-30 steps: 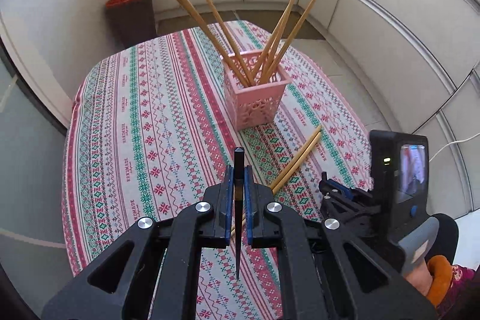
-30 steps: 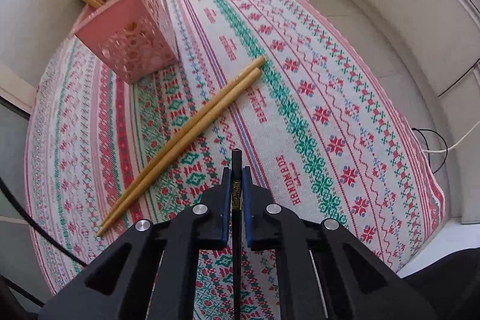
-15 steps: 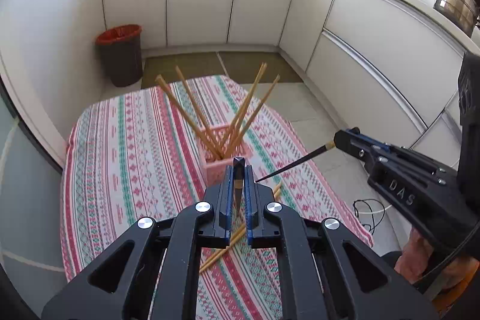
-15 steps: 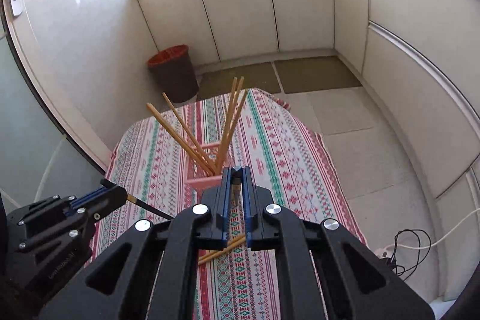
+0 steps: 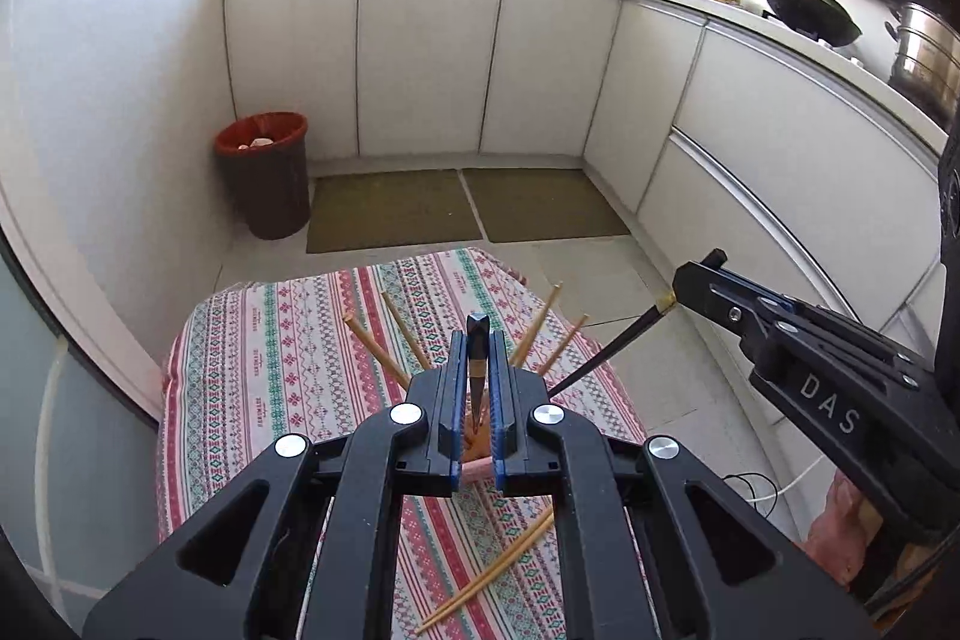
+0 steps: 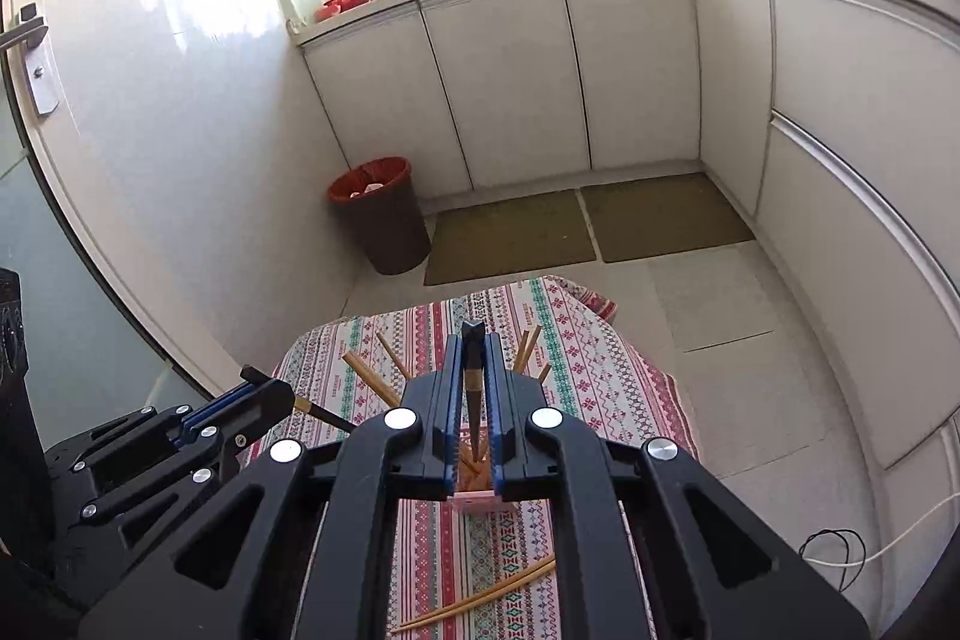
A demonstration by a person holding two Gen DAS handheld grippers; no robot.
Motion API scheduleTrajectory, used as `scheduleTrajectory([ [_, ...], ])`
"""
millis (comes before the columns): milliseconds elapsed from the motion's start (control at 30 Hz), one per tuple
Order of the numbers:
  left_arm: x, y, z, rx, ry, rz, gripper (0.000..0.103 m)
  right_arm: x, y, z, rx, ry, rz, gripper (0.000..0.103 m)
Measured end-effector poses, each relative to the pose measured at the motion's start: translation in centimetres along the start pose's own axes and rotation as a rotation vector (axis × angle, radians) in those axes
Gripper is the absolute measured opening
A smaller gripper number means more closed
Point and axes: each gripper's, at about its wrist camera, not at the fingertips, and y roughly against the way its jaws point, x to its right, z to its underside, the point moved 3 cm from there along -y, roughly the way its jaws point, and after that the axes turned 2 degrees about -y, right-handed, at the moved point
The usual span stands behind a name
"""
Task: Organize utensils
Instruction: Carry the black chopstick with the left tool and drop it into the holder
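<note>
Left wrist view: each hand-held gripper (image 5: 476, 340) clamps a dark chopstick (image 5: 474, 376), mostly hiding the pink holder (image 5: 477, 469).

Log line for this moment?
left tongs: shut on black chopstick | right tongs: same | pink holder: below | bamboo pair: on table

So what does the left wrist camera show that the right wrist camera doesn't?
Only the left wrist view shows the steel pot on the counter and the right tool from outside. Only the right wrist view shows the door handle and the left tool from outside. Both show the red-rimmed bin, pink holder and loose wooden chopsticks.
</note>
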Motion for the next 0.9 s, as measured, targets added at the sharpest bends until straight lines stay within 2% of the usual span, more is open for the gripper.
scheduleTrajectory([
  [233, -1.5, -3.9, 1.2, -0.085, 0.038, -0.008, 0.007, -0.2, -3.3, 0.9, -0.037, 0.018, 0.010, 0.007],
  [300, -2.0, -4.6, 1.6, -0.102, 0.063, 0.007, 0.012, -0.3, -3.9, 1.3, -0.045, 0.018, 0.008, 0.007],
  [367, -2.6, -4.4, 1.6, -0.087, 0.091, 0.016, 0.019, -0.4, -4.6, 1.3, -0.046, 0.021, 0.009, 0.007],
  [533, -3.4, -3.2, 0.9, -0.047, 0.113, 0.000, 0.023, -0.7, -5.5, 1.3, -0.049, 0.032, 0.023, 0.007],
  [800, -4.1, -3.0, 0.8, -0.035, 0.115, -0.041, 0.030, -1.1, -6.5, 1.7, -0.076, 0.029, 0.011, 0.008],
  [900, -4.3, -2.8, 0.8, -0.026, 0.120, -0.060, 0.036, -1.3, -6.4, 1.8, -0.078, 0.032, 0.000, 0.014],
])
